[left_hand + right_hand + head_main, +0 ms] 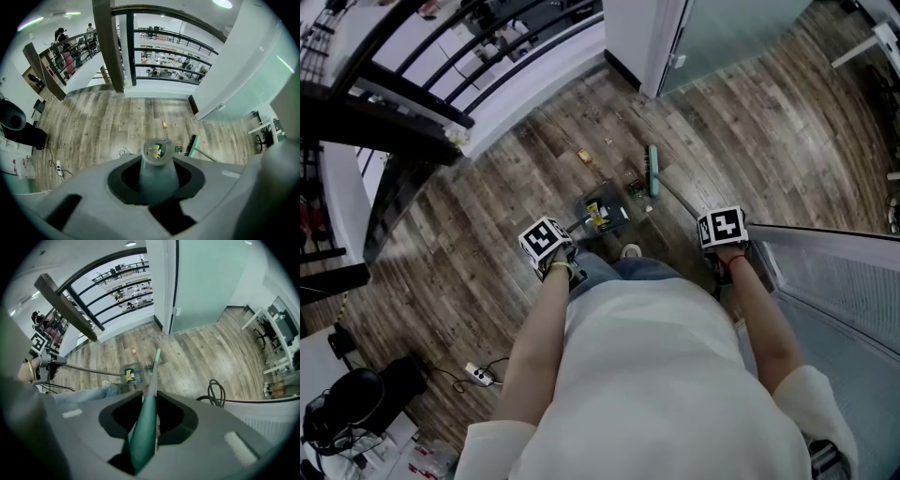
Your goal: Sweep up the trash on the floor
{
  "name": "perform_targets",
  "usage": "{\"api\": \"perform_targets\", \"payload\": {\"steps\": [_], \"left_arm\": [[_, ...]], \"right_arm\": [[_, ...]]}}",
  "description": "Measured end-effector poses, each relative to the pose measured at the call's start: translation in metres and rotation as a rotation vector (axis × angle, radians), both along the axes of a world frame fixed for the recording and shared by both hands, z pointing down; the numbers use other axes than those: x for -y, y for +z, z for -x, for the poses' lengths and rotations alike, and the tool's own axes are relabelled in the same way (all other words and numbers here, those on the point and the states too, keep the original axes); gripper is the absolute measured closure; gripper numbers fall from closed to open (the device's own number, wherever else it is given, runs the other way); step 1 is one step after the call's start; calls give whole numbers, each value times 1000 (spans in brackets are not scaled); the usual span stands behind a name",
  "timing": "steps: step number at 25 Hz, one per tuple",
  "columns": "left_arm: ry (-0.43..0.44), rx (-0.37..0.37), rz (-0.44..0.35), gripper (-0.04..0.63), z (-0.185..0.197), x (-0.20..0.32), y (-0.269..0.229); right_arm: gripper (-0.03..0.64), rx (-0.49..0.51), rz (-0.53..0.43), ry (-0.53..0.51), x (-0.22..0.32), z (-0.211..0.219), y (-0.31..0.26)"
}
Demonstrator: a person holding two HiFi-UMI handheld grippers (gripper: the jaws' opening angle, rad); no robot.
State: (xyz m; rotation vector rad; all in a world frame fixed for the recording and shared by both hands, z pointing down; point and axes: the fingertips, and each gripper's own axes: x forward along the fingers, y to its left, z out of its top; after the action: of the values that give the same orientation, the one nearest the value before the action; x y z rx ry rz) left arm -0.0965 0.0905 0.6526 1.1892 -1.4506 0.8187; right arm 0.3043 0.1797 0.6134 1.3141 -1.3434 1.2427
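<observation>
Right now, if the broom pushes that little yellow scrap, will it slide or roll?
Probably slide: the yellow scrap looks small and flat, so it is likely light. The plank floor looks smooth, so it may skid ahead of the broom. A hard flick might scatter it.

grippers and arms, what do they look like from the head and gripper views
The left gripper and right gripper have pale grey moulded bodies with a dark rounded recess around the tongs. Each carries a white cube with black square markers: left cube, right cube. The person wears a white shirt with short sleeves; the forearms are bare.
</observation>
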Motion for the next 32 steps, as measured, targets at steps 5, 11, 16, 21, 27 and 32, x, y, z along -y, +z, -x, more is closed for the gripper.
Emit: {"api": "perform_targets", "payload": {"steps": [5, 11, 16, 21, 27, 32], "left_arm": [[-22, 13, 3, 505, -14, 1, 5], [-52, 29, 2, 505, -26, 6, 6], [-73, 25, 7, 505, -32, 12, 4], [-94, 29, 16, 505, -34, 17, 6], [-110, 34, 35, 505, -36, 29, 5], [-108, 39, 42, 506, -40, 36, 6]], "right_arm": [[517, -110, 29, -85, 7, -16, 14], [517, -191, 86, -226, 21, -15, 35], [517, -215, 117, -328, 36, -5, 46], [517, -242, 142, -419, 42, 3, 55], [517, -268, 165, -478, 43, 12, 60], [517, -253, 163, -479, 46, 18, 63]]}}
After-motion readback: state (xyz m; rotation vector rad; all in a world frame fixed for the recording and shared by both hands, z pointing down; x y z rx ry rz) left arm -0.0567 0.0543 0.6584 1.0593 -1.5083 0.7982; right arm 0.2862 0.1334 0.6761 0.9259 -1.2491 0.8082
